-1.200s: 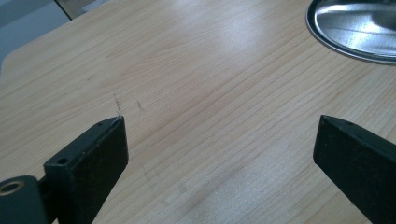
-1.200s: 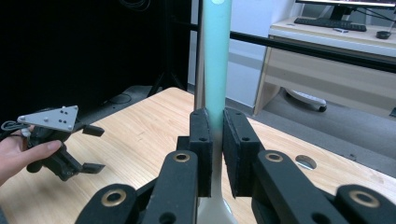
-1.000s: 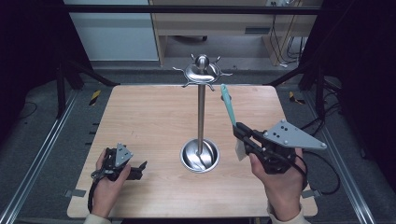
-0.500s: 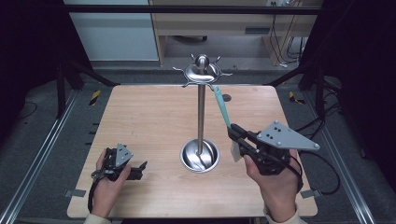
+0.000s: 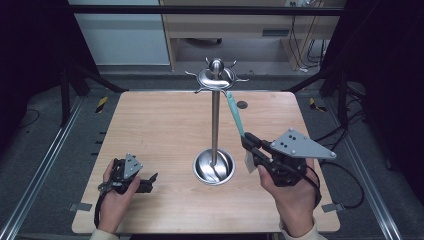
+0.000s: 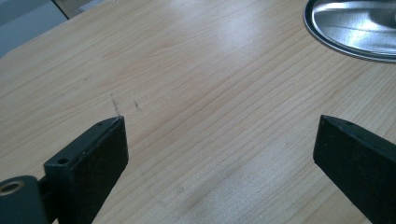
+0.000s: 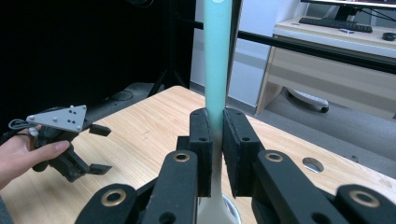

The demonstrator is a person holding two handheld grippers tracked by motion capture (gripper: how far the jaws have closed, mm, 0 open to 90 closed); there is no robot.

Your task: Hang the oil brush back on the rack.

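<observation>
A steel utensil stand (image 5: 215, 125) rises from a round dish base (image 5: 214, 167) at the table's middle, with a crown of hooks (image 5: 216, 77) on top. My right gripper (image 5: 248, 142) is shut on a teal-handled utensil (image 5: 234, 112), held nearly upright just right of the pole; its top end is close to a hook on the crown's right side. In the right gripper view the teal handle (image 7: 217, 56) is pinched between the jaws of my right gripper (image 7: 216, 116). My left gripper (image 5: 150, 181) rests low at the front left, open with nothing in it (image 6: 219, 135).
The wooden table (image 5: 150, 130) has a small round hole (image 5: 242, 104) at the back right. The stand's dish rim (image 6: 355, 28) lies just beyond my left gripper. A wooden desk (image 7: 327, 60) and dark frame bars stand behind the table.
My right gripper has moved left toward the stand with the utensil, bringing the handle's top closer to the hooks. The left gripper has stayed still.
</observation>
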